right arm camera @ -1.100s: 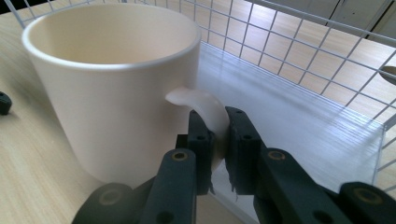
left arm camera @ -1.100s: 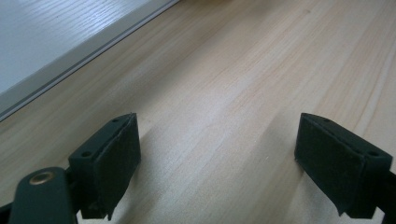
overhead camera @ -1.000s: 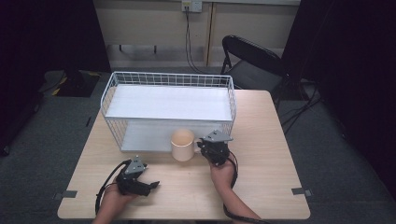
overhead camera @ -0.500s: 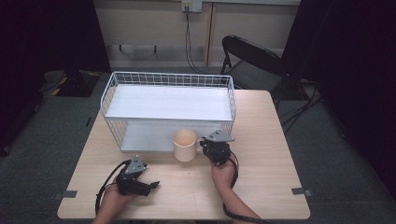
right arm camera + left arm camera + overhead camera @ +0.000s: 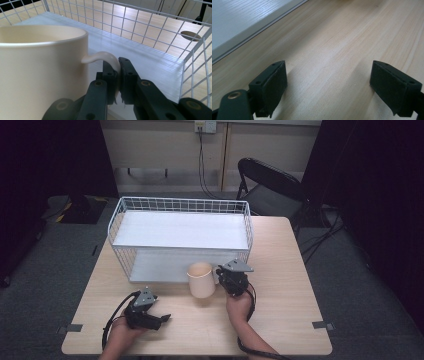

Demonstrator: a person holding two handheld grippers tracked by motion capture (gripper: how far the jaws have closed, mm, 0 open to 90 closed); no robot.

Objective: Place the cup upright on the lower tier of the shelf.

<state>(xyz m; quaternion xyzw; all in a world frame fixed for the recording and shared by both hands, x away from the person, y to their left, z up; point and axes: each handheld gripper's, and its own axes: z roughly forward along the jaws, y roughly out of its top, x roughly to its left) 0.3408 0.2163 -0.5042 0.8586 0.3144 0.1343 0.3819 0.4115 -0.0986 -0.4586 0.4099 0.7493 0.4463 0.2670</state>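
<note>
We've got the left gripper [image 5: 161, 318] low over the light wooden table [image 5: 280, 270] near the front edge, jaws spread wide w/ nothing between them, just bare wood. Right of that, the cream ceramic mug [image 5: 201, 280] stands upright on the table, just in front of the white wire basket [image 5: 180, 205]. Right gripper [image 5: 119, 75] is clamped tight on the mug's handle [image 5: 107, 58], pads pinching it from both sides.

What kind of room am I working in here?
Likely a lab or recording studio rather than a home: black curtains line the sides, a black folding chair stands behind the light wooden table, and tape marks sit on the table's edges.
</note>
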